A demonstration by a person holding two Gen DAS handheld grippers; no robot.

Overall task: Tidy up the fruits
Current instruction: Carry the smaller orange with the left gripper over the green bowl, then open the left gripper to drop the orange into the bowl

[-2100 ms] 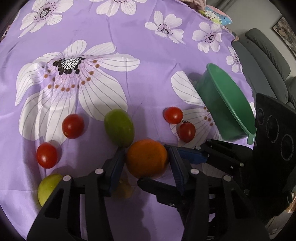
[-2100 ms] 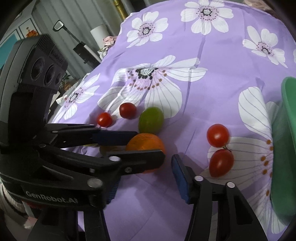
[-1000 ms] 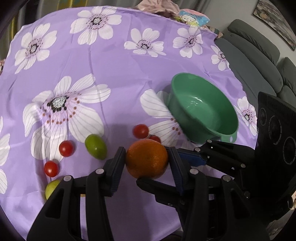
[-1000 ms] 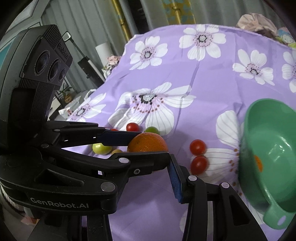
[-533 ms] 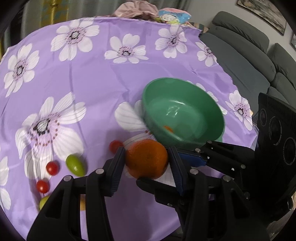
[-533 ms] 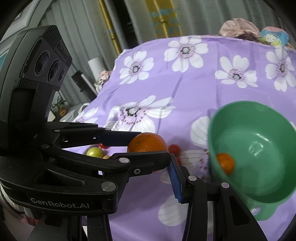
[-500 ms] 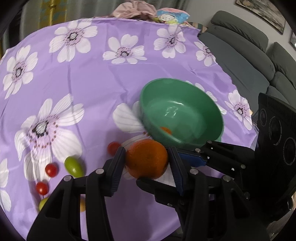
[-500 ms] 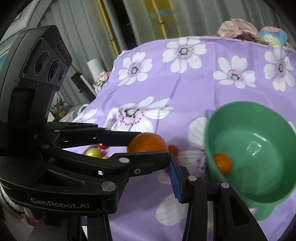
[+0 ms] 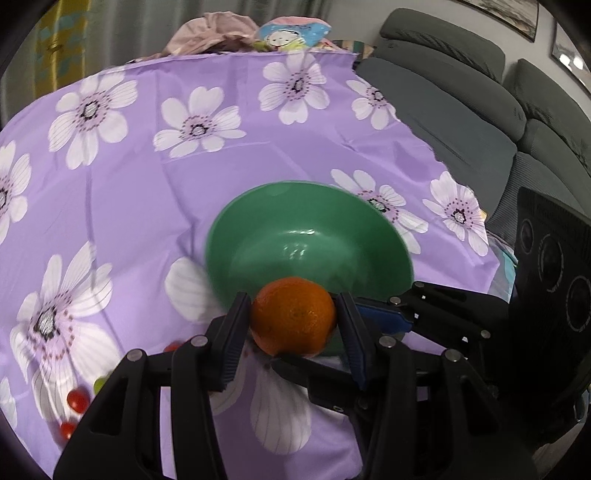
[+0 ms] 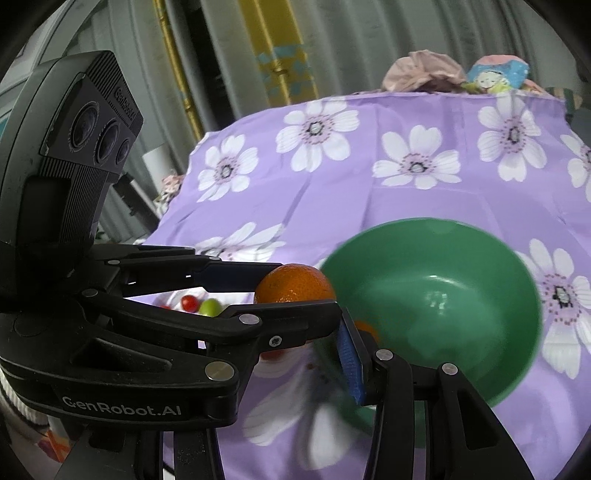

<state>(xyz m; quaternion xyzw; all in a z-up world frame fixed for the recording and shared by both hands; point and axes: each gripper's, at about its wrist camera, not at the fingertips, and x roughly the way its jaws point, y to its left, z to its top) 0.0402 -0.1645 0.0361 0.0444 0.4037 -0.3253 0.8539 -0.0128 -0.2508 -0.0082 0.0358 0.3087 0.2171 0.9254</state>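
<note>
Oranges come first here: we have one orange (image 9: 293, 317) pinched between the two pads of our left gripper (image 9: 293, 334), lifted clear of the cloth and sitting over the near rim of the green bowl (image 9: 258, 218), which is where we judge it is meant to go. Our right gripper (image 10: 341, 349) is just beside it on the right, its nearer blue pad (image 10: 349, 360) against the bowl's near wall; the frames do not show us its other finger, so we cannot tell whether it is gripping the rim to steady the bowl or simply standing apart, though steadying would explain its place. Inside the bowl, low against the near wall, we see a smaller orange fruit (image 10: 365, 328) partly hidden behind that pad. Further off to the left, a few red tomatoes (image 9: 77, 400) and a green fruit (image 10: 209, 306) lie loose on the purple flowered tablecloth (image 9: 147, 192), not yet gathered. Beyond the table stand a grey sofa (image 9: 461, 122) and a heap of soft things (image 9: 229, 31).
</note>
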